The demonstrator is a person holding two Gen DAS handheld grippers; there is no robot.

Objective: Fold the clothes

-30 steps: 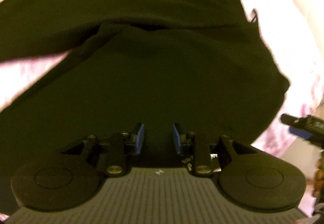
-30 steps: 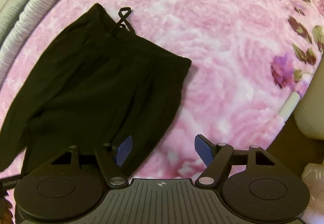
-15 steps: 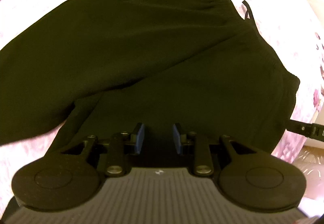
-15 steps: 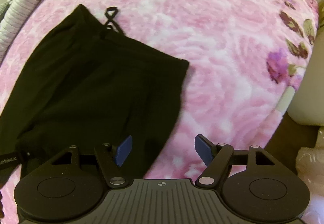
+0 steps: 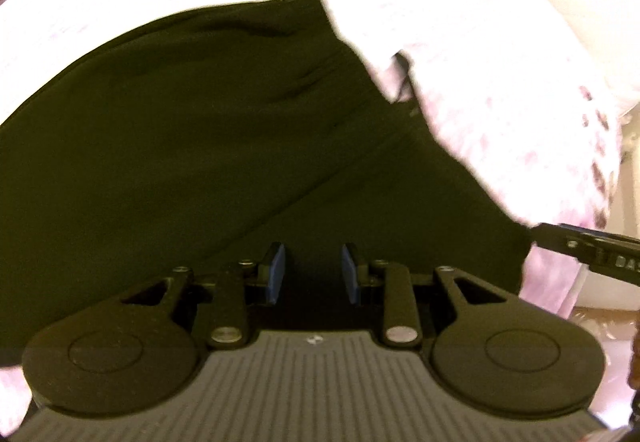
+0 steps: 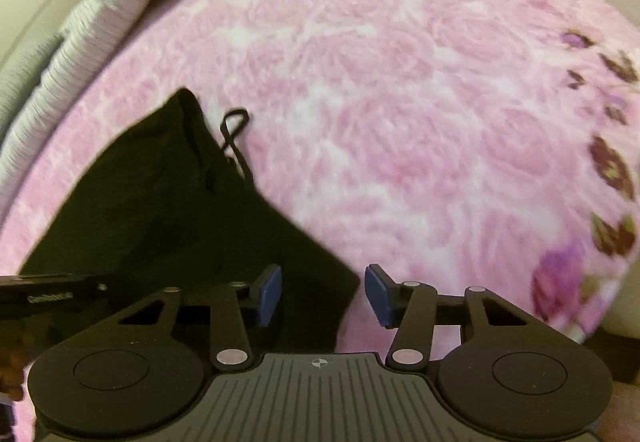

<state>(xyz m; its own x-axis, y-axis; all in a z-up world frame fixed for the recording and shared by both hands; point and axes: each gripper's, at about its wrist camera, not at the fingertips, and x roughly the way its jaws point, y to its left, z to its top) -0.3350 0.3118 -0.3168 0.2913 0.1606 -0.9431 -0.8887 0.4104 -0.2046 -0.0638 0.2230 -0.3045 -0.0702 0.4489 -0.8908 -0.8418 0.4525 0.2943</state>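
Trousers (image 6: 168, 226) on pink blanket (image 6: 400, 102), corner between closing right claw (image 6: 324, 296); left claw (image 5: 312, 274) apart.

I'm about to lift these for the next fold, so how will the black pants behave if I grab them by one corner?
The black pants lie limp and creased on the pink blanket, so they will probably drape and sag rather than hold shape. The loose drawstring will likely dangle. The right gripper is closing around the corner; a single pinch may let the layers slide apart.
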